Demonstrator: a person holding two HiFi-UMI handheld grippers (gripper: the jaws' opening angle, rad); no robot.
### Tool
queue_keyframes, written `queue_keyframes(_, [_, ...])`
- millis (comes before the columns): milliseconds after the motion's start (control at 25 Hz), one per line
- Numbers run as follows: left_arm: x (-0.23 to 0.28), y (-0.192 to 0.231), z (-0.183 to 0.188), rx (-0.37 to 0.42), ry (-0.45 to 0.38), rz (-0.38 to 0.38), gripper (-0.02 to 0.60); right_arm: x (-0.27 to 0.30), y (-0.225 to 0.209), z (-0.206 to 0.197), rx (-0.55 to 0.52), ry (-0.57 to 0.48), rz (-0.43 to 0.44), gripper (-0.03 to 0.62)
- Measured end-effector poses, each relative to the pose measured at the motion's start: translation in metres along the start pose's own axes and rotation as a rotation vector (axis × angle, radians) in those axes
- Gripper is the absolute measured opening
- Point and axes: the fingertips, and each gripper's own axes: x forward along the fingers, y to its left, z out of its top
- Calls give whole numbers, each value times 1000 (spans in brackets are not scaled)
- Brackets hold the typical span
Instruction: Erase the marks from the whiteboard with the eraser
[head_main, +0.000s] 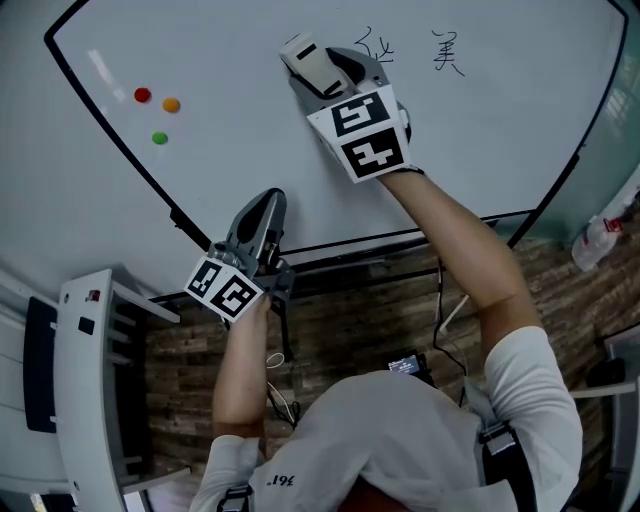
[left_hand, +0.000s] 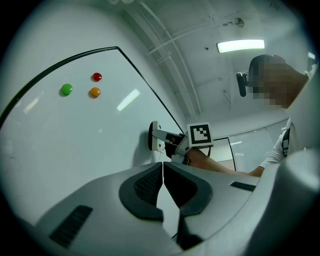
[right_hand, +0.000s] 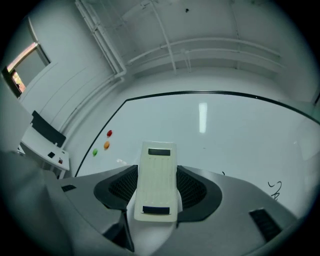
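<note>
Looking down in the head view, the right tool is clenched on the eraser, held at the whiteboard just left of the two written marks. The nearer mark is partly hidden behind the tool. The left tool hangs low by the board's bottom frame, well apart from the work.

In the left gripper view its jaws are pressed together with nothing between them. The eraser appears to meet the board, though I cannot tell whether its face lies flat.

In the right gripper view the eraser sits lengthwise between the jaws, with the marks off to the lower right.

Judging from this, a tilted face would smear or leave streaks. Hard sideways pressure could twist the eraser out of the grip, and a short sweep could miss the farther mark.
</note>
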Motion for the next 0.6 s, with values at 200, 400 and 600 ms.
queue_keyframes(200, [-5,6,-3,-12,0,17,12,23,-6,8,-126,22,-101,262])
queue_keyframes(400, [-5,6,-4,-16,-5,17,12,28,-3,5,-234,18,-197,261])
queue_keyframes(600, [-2,4,-10,-29,6,15,12,30,-3,5,-260,24,-246,262])
